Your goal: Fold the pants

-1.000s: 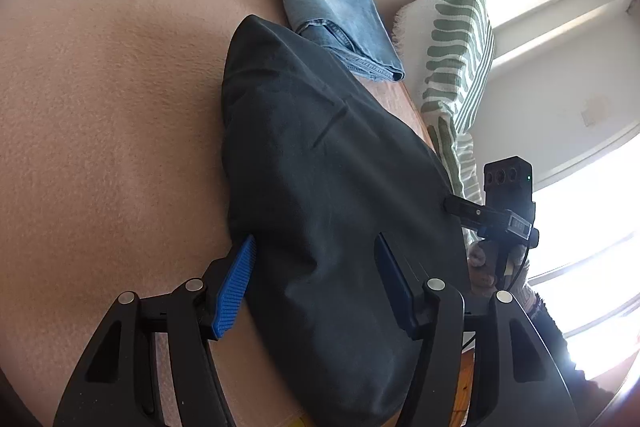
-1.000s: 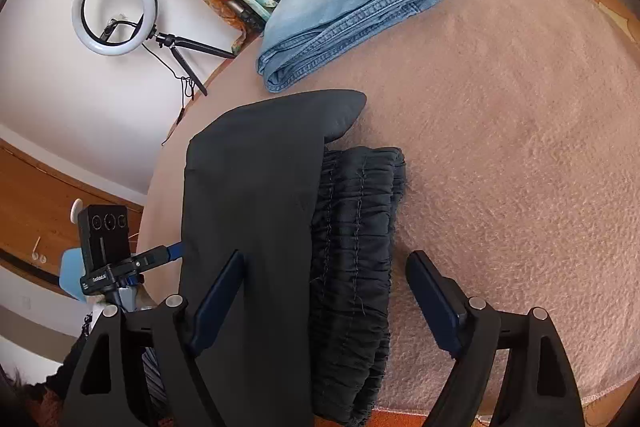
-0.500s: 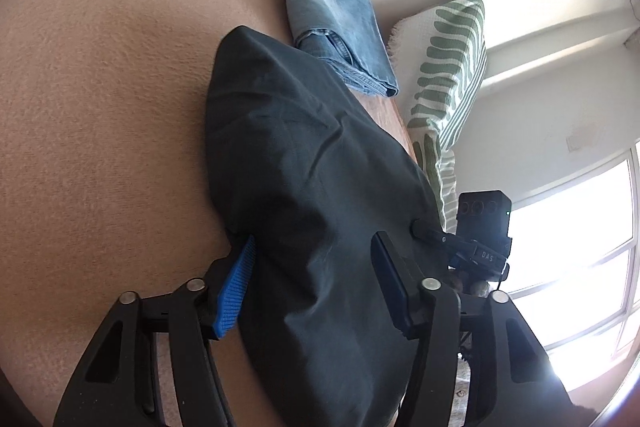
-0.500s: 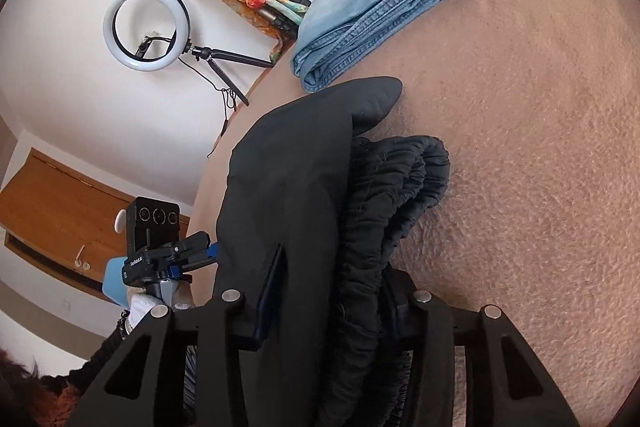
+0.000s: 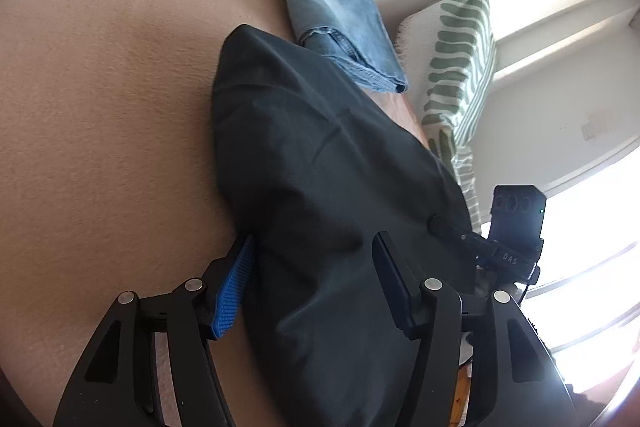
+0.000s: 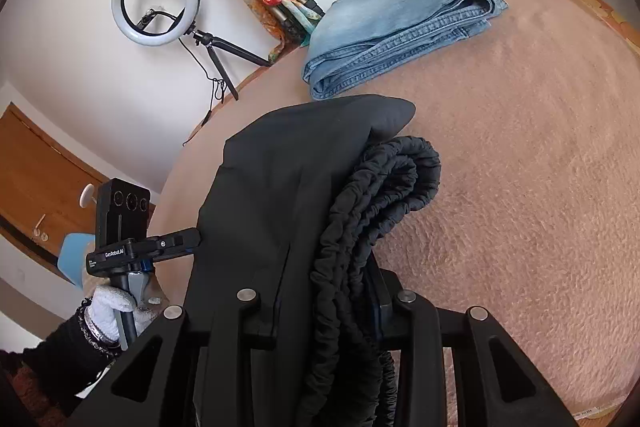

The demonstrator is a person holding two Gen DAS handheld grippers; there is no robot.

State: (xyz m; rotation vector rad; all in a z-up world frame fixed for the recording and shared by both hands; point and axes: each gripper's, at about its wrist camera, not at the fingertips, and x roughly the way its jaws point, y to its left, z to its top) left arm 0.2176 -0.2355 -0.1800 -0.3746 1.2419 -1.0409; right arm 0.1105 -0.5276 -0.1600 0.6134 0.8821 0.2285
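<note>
Black pants (image 5: 320, 167) lie folded on a tan blanket (image 5: 100, 107). My left gripper (image 5: 312, 267) is open, its fingers either side of the pants' near edge. In the right wrist view the black pants (image 6: 280, 187) show their gathered elastic waistband (image 6: 384, 195) curled up. My right gripper (image 6: 320, 291) is shut on the pants at the waistband end and lifts that end off the blanket (image 6: 540, 167).
Folded blue jeans (image 6: 400, 27) lie at the blanket's far side, also in the left wrist view (image 5: 340, 19). A green-striped pillow (image 5: 456, 67) leans on the wall. A ring light (image 6: 156, 7) and tripod stand beyond the bed.
My right gripper closed on the waistband end of the black pants and raised it, so the waistband curls up. My left gripper stayed open around the other edge.
</note>
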